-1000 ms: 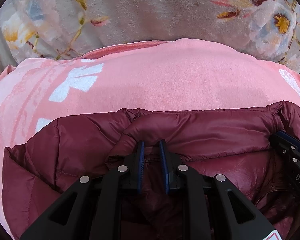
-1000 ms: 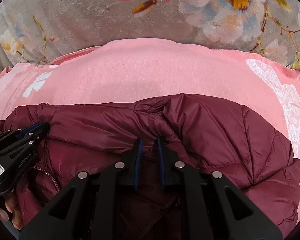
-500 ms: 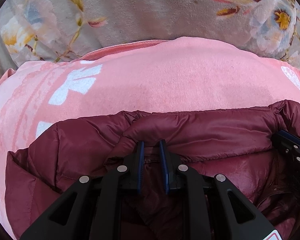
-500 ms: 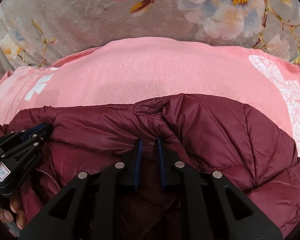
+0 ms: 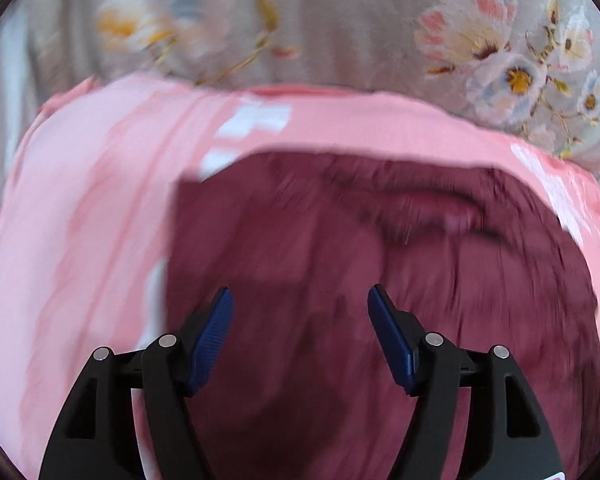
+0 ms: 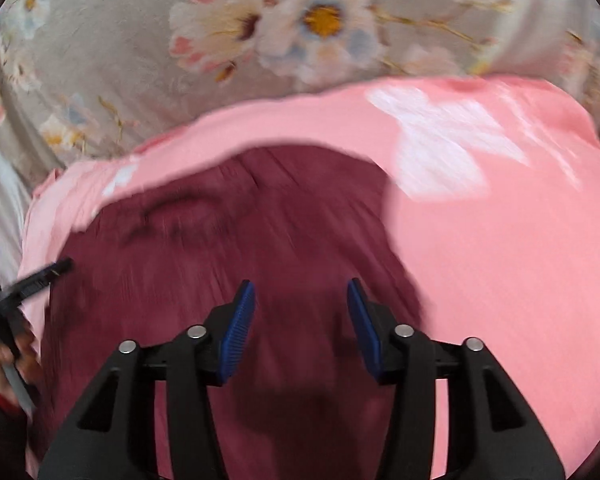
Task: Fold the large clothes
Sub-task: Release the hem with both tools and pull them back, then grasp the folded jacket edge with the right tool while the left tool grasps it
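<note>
From the left wrist, the left gripper (image 5: 300,300) has let go of the maroon jacket (image 5: 360,280); its jaws are opening, nothing between them, above the jacket on the pink blanket (image 5: 80,240). From the right wrist, the right gripper (image 6: 301,298) likewise released, jaws opening; floral cover (image 6: 100,60) behind.
</note>
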Motion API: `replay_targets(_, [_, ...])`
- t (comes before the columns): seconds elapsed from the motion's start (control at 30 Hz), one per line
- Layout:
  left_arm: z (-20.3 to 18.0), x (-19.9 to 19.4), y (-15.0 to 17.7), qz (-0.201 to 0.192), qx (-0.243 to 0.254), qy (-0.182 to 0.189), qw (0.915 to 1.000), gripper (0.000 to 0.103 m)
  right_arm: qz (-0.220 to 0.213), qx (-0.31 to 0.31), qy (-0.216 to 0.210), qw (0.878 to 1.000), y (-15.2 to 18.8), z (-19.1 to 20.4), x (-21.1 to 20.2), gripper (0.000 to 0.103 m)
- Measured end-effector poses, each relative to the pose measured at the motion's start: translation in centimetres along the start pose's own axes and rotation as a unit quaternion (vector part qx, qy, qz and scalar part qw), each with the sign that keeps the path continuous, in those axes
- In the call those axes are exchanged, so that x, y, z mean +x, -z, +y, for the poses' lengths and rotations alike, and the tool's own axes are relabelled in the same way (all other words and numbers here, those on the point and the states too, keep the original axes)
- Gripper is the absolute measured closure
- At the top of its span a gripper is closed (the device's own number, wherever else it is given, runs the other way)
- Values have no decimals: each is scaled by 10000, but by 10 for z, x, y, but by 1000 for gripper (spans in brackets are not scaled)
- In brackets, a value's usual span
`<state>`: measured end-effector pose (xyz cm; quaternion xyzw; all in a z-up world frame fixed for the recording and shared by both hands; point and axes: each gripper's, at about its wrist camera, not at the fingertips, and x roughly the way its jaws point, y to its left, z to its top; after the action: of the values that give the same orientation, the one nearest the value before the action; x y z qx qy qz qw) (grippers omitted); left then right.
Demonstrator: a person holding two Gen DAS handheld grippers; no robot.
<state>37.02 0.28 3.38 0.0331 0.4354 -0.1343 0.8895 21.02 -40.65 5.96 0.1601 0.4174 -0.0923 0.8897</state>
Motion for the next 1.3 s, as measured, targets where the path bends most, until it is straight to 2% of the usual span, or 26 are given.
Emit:
replay_targets(0.1, [32, -32, 46, 326, -164, 20, 9993, 36, 218, 182, 218, 9994, 69, -30, -48, 45])
replay_targets(0.2, [65, -63, 92, 513, -387, -26, 9979, 36, 344, 584, 305, 9972, 124, -54, -81, 38])
replay_targets(0.27, [79, -78, 118, 591, -540, 25, 9968, 36, 397, 814, 201, 9957, 147, -63, -92, 33])
replay_targets(0.33, [92, -87, 145, 768, -763, 188, 9939, 36, 507, 1103, -31, 9926, 173, -71, -96, 32])
replay_targets(0.43, [101, -91, 173, 987, -1211, 593, 9859, 36, 286, 1180, -91, 9926, 187, -68, -105, 32])
replay_targets(0.5, [97, -98, 183, 867, -1308, 651, 9855, 36, 220, 1273, -181, 9915, 190, -65, -106, 31])
replay_targets(0.57, [89, -104, 189, 870, -1374, 864, 9829, 36, 199, 1372, -354, 9897, 191, -59, -103, 32])
replay_targets(0.63, [82, -108, 192, 848, -1347, 892, 9832, 37, 173, 1316, -311, 9907, 192, -52, -102, 39])
replay_targets(0.67, [78, -110, 194, 858, -1299, 863, 9840, 42, 166, 1290, -338, 9909, 193, -48, -101, 49])
replay_targets(0.7, [76, -111, 194, 852, -1276, 783, 9850, 50, 153, 1343, -408, 9900, 193, -47, -101, 67])
replay_targets(0.77, [77, -118, 197, 848, -1250, 757, 9856, 91, 94, 1497, -559, 9871, 194, -46, -105, 90])
replay_targets(0.8, [79, -122, 198, 829, -1290, 795, 9850, 97, -15, 1561, -615, 9858, 195, -45, -112, 95])
replay_targets(0.9, [90, -153, 200, 616, -1460, 1219, 9798, 99, -325, 1486, -748, 9855, 197, -36, -145, 98])
replay_targets(1.07, [97, -236, 213, 109, -1400, 1535, 9781, 101, -973, 956, -897, 9866, 213, -16, -227, 99])
replay_targets(1.2, [111, -303, 222, -282, -1490, 1776, 9724, 101, -1591, 829, -1064, 9780, 221, -10, -295, 99])
replay_targets(1.3, [109, -351, 208, -726, -1341, 1818, 9714, 101, -2126, 721, -1132, 9679, 204, -2, -330, 99])
